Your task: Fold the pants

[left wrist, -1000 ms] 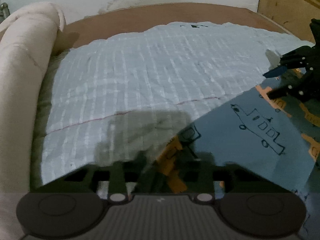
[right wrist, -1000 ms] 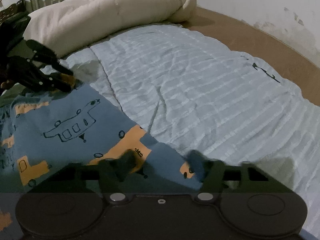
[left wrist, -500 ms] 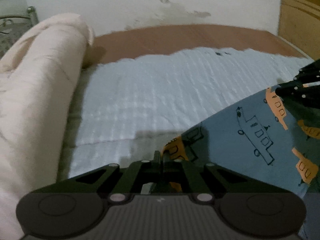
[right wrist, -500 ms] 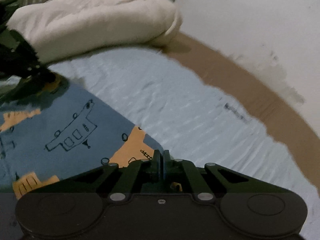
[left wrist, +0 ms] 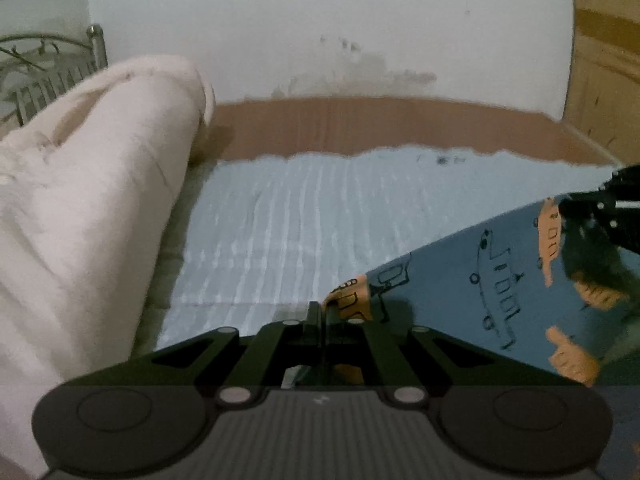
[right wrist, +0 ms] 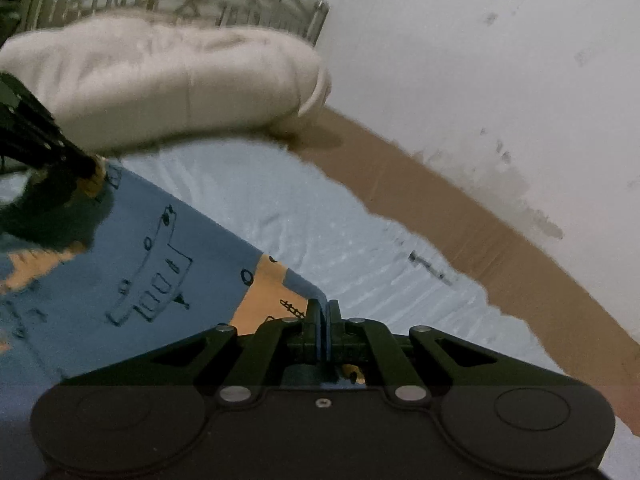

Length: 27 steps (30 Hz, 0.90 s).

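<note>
We are pinching the pants (left wrist: 460, 280) in both hand-held grippers, left (left wrist: 318, 312) and right (right wrist: 322, 312), each clamped on an edge corner; the cloth is stretching taut above the bed (left wrist: 300, 208), lower right.

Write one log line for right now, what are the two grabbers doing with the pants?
left gripper: shut on pants edge | right gripper: shut on pants edge | pants: stretched between grippers above bed sheet

your left gripper (left wrist: 319, 312) clamped tight on pants (left wrist: 460, 280) corner, right gripper (right wrist: 322, 312) pinching the other corner, both tilted downward, jaws fully closed
</note>
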{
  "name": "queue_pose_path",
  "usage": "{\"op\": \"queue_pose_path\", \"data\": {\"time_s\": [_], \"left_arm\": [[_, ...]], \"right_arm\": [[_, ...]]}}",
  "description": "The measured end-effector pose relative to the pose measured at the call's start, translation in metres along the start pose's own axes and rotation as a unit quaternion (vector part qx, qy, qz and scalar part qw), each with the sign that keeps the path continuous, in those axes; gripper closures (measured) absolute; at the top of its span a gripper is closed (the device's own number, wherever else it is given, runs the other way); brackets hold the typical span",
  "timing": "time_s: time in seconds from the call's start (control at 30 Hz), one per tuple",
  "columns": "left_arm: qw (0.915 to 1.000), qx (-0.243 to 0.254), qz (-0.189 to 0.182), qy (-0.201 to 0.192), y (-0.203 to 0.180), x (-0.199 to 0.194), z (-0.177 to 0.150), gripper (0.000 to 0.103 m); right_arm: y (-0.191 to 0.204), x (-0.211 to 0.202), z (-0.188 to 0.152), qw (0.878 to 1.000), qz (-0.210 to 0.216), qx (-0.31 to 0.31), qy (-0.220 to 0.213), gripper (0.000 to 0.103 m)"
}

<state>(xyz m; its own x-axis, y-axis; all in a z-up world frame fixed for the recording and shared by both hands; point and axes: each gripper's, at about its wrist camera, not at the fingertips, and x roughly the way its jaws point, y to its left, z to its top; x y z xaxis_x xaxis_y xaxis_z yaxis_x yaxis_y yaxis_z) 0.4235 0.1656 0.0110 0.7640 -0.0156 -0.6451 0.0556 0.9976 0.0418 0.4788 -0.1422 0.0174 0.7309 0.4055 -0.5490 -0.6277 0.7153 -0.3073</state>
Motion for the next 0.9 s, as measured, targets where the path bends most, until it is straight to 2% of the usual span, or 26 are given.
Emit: {"op": "queue_pose_path", "data": {"time_s": [0.23,0.4,0.53,0.8,0.9], "left_arm": [[0.9974,0.014,-0.016,-0.069,-0.014,-0.079,-0.014,0.103],[0.993,0.045,-0.025,-0.106,-0.026,-0.131,-0.046,0.103],[0.9881,0.072,-0.031,-0.132,-0.036,-0.166,-0.075,0.103],[0.9833,0.116,-0.04,-0.134,-0.054,-0.189,-0.136,0.103],[0.9857,0.111,-0.045,-0.119,-0.057,-0.185,-0.155,0.103]], "right_arm": [[0.009,-0.103,-0.004,0.998,-0.003,0.037,-0.059,0.103],[0.03,-0.176,-0.019,0.994,0.004,0.062,-0.086,0.103],[0.051,-0.218,-0.035,0.992,0.008,0.075,-0.097,0.103],[0.097,-0.27,-0.088,0.993,0.005,0.081,-0.084,0.103],[0.113,-0.275,-0.108,0.993,0.009,0.092,-0.07,0.103]]}}
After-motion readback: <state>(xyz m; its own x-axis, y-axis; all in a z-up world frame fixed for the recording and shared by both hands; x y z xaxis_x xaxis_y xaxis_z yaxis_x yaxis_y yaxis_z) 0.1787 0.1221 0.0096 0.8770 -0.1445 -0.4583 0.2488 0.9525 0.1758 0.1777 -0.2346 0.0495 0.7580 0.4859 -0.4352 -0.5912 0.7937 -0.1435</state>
